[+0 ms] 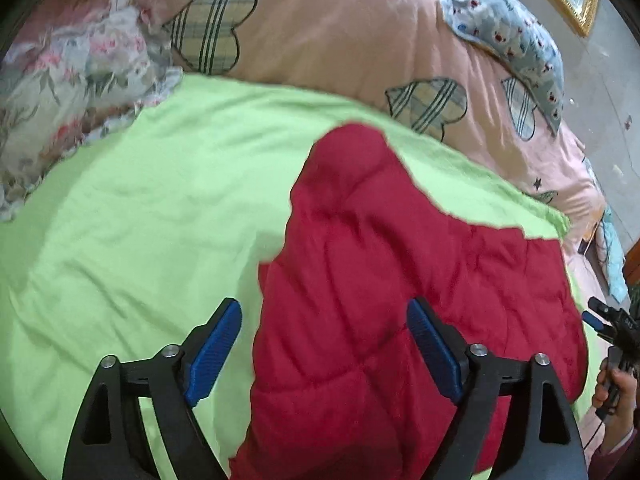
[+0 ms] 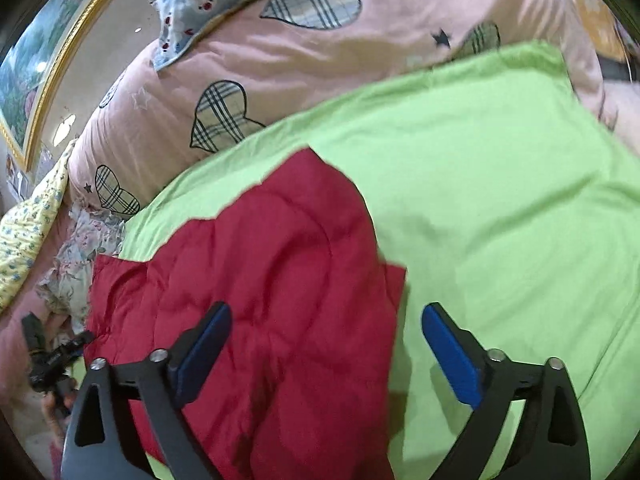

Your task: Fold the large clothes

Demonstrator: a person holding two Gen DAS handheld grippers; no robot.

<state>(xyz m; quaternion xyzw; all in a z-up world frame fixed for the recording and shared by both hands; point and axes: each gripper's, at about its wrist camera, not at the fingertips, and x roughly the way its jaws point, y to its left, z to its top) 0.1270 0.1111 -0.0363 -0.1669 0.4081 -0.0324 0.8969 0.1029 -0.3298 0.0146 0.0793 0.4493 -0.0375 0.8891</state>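
While both grippers hang above the bed, the red quilted garment point(image 1: 380, 280) lies spread on the green sheet point(image 1: 140, 220), and the coming move turns on how it sits between them. From the left wrist view, the left gripper point(image 1: 324, 344) has its jaws wide apart and holds nothing; the garment's left edge runs up between its blue pads point(image 1: 216, 352), so most of the cloth lies ahead and to the right of it. From the right wrist view, the right gripper point(image 2: 326, 348) is likewise spread and empty, and the red cloth point(image 2: 260, 280) lies ahead and to its left, its right edge falling between the jaws. The garment's long axis appears to run away from the person toward the pink duvet point(image 1: 340, 40), narrowing to a rounded far end. Each gripper looks about equally near its own side edge, so a two-handed pinch at the near corners seems the natural opening for a fold.
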